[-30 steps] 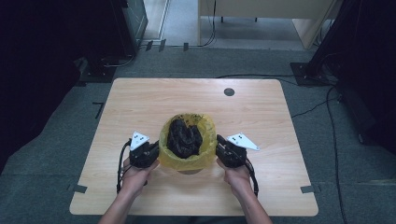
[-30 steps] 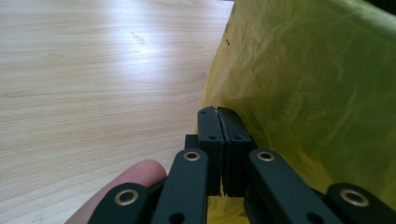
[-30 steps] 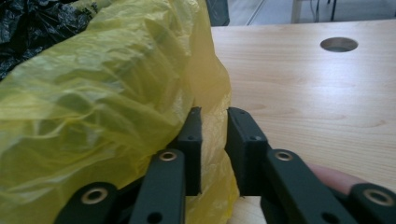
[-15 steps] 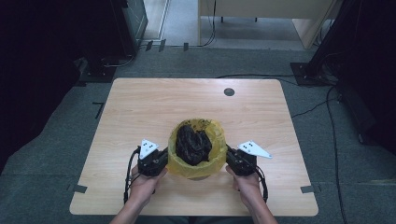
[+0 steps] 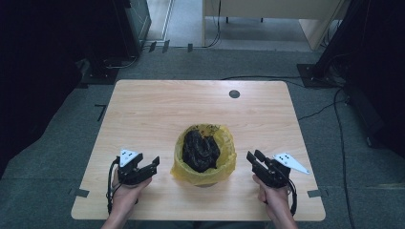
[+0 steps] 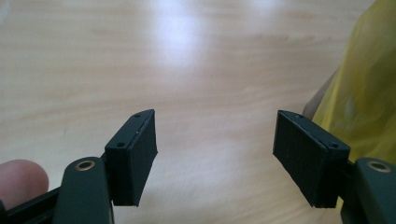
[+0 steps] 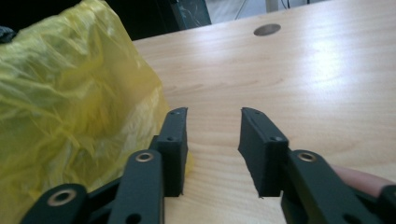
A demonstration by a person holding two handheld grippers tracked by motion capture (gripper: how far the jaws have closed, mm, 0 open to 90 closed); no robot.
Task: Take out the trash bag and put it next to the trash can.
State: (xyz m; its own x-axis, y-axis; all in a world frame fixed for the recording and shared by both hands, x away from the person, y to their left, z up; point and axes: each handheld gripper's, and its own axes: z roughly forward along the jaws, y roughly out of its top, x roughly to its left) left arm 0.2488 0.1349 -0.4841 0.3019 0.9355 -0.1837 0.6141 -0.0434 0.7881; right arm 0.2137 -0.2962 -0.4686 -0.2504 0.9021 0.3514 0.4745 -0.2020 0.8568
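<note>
1. At lower centre of the high view, a yellow plastic bag [image 5: 205,157] sits on the wooden table [image 5: 157,109], its mouth open upward w/ a dark crumpled mass [image 5: 200,150] inside.
2. Left gripper [image 5: 152,164] is at lower left of the high view, just beside the bag but not touching it. Its jaws have just been opening and now stand wide, nothing between them.
3. From the left gripper view, only bare table [image 6: 187,56] is between the two pads; the yellow bag [image 6: 369,93] is at the right edge of frame, behind the right-hand jaw.
4. Right gripper [image 5: 254,156] is at lower right of the high view, near the bag's other side, apart from it. Jaws have just been opening too; gap is narrower than on the left one, and empty.
5. From the right gripper view, the bag [image 7: 74,102] covers the left part of frame, v. close to the left-hand jaw; cannot tell if plastic touches it.
6. Round dark hole [image 5: 234,94] is in the table top, upper centre-right of the high view, well apart from the bag.
</note>
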